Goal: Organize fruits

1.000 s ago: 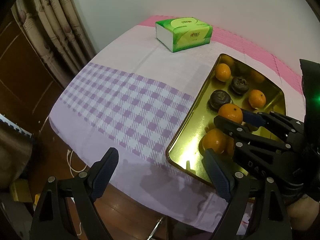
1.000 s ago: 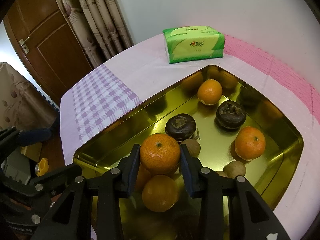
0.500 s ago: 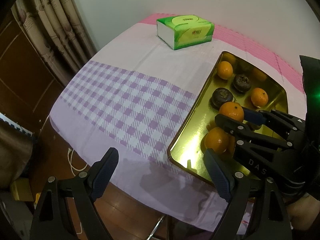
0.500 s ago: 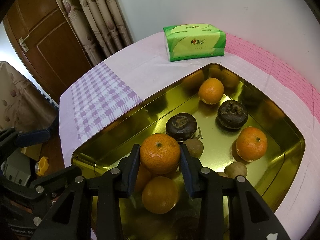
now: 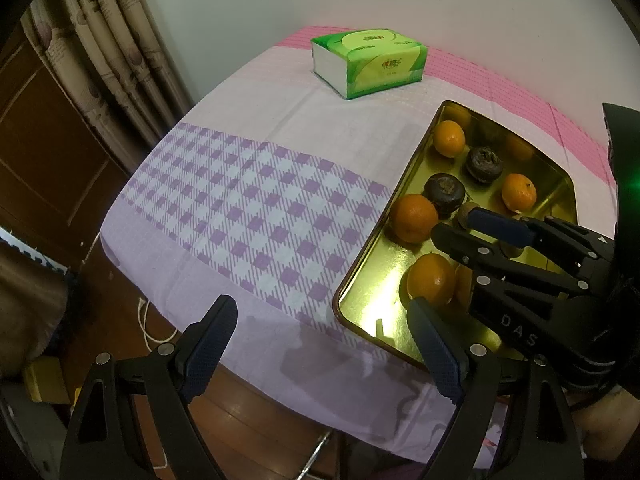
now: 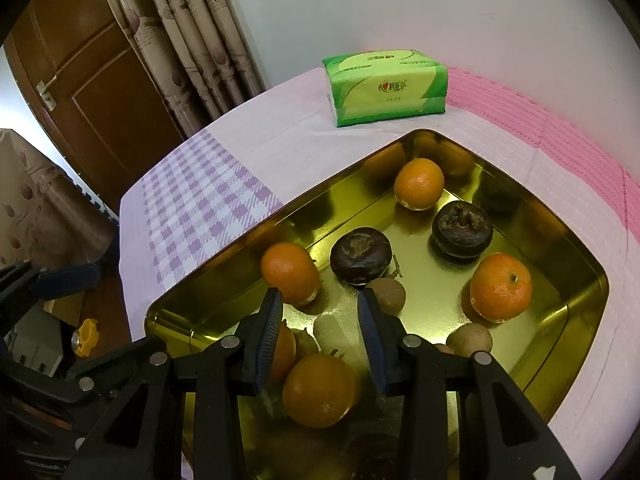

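A gold metal tray [image 6: 584, 276] [image 5: 360, 272] holds several oranges, two dark mangosteens [image 6: 360, 254] [image 6: 462, 228] and small brown fruits. One orange [image 6: 290, 272] [image 5: 414, 218] lies on the tray near its left wall, just past my right fingertips. My right gripper [image 6: 320, 312] [image 5: 460, 226] is open and empty above the tray. Another orange [image 6: 320, 390] sits below it. My left gripper [image 5: 324, 340] is open and empty over the table's front edge, left of the tray.
A green tissue pack [image 6: 386, 86] [image 5: 370, 62] lies at the far end of the cloth-covered table [image 5: 240, 184]. Curtains [image 6: 192, 32] and a wooden door [image 6: 80, 92] stand to the left. The floor drops off past the table's front edge.
My right gripper opened and let go of the orange, which now rests on the tray by its left wall. The left gripper stayed open and barely moved.
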A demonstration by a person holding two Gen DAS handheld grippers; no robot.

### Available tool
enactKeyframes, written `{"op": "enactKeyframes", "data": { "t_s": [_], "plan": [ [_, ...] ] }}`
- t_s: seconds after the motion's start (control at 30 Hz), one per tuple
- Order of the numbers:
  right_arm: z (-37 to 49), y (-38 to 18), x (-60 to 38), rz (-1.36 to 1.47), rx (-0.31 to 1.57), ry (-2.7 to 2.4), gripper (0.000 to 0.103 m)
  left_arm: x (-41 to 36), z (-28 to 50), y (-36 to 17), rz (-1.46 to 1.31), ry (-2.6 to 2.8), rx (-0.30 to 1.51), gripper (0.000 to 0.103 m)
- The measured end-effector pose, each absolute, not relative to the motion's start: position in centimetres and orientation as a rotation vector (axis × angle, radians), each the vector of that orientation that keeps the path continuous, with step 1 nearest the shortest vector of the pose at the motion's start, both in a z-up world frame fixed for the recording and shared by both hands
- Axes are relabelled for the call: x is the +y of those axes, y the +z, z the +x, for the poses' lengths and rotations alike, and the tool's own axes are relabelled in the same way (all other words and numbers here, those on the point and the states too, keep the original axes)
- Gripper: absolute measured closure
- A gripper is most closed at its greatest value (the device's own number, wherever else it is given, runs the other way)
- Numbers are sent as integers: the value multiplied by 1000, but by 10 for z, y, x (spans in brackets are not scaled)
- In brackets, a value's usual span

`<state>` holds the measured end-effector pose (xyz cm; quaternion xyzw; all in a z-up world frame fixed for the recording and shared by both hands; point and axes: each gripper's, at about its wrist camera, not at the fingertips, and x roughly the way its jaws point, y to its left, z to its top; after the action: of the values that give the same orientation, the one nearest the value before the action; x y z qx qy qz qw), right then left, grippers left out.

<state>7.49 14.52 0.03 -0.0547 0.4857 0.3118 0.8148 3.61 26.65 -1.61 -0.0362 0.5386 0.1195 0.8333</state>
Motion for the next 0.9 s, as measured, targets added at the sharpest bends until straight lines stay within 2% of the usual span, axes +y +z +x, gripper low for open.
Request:
{"op": "enactKeyframes", "data": {
  "t_s": [0.2,0.37,0.57,0.63,0.9],
  "plan": [
    [71,7,144,-109,1013,658,65,266,35,-13,-66,265,1124,16],
    [65,24,134,-81,963,627,57,265,32,-7,-59,276,1093,16],
    [47,55,116,-84,853,551,41,262,28,5,-43,277,1029,16],
    [39,66,108,-85,808,526,26,260,26,10,-37,277,1000,16],
    [-8,107,93,-177,632,437,9,252,2,48,-27,296,809,16]
  ]
}}
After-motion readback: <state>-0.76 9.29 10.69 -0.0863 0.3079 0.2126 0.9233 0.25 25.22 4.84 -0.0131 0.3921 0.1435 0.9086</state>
